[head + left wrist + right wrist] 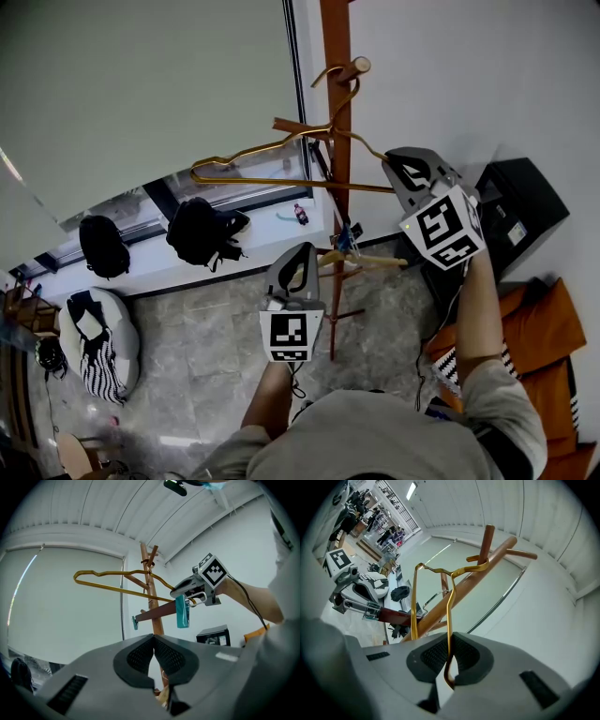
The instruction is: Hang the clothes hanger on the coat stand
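Note:
A thin gold clothes hanger [281,164] hangs level beside the wooden coat stand [336,131]. Its hook [336,80] curls round the upper peg [356,66] close to the pole. My right gripper [392,169] is shut on the hanger's right shoulder end. In the right gripper view the gold wire [450,620] runs up from between the pads [436,656] to the hook [480,564] at the peg. My left gripper [300,261] is lower, in front of the pole; its pads [140,656] meet with nothing between them. In the left gripper view the hanger [117,588] crosses the stand [151,602].
A brown bar hanger with teal clips [159,612] hangs lower on the stand. Two black backpacks [202,230] lie on the window ledge, a white beanbag [98,342] on the floor. A black box [525,211] and orange cushions [548,328] stand to the right.

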Motion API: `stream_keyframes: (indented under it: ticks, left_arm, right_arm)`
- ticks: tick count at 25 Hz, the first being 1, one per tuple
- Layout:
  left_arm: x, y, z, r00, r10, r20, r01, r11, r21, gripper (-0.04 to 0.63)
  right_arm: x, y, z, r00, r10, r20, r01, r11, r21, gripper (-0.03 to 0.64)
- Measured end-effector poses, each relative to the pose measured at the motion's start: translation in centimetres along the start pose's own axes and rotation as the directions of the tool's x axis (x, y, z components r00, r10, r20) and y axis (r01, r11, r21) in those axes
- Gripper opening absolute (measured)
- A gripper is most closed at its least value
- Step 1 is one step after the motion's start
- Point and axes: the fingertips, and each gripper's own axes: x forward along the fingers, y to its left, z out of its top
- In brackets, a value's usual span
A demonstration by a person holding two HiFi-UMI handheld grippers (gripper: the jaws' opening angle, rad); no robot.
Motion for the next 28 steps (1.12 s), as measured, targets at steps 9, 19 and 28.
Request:
stream_keyframes:
  ticks: [9, 19, 28]
  left_arm:
    - [-0.6, 0.0, -0.7, 1.0, -0.004, -0.019, 0.004, 1.0, -0.004, 0.009]
    - [-2.3, -0.2, -0.7, 1.0, -0.02, -0.022, 0.019, 1.0, -0.007, 0.009]
    - [-3.7, -0.8, -0.2, 0.999, -0.038, -0.011, 0.037, 0.999, -0.012, 0.009]
  right_arm:
    - [-0.3, 0.1, 0.3, 0.998, -0.028, 0.051, 0.025, 0.999, 0.044, 0.009]
    - [-2.1, -0.9, 1.4, 0.99, -0.085, 0.116, 0.063, 0.982, 0.178, 0.126]
    - [-4.4, -1.7, 2.7, 0.982, -0.127, 0.136, 0.101, 0.978, 0.181, 0.167]
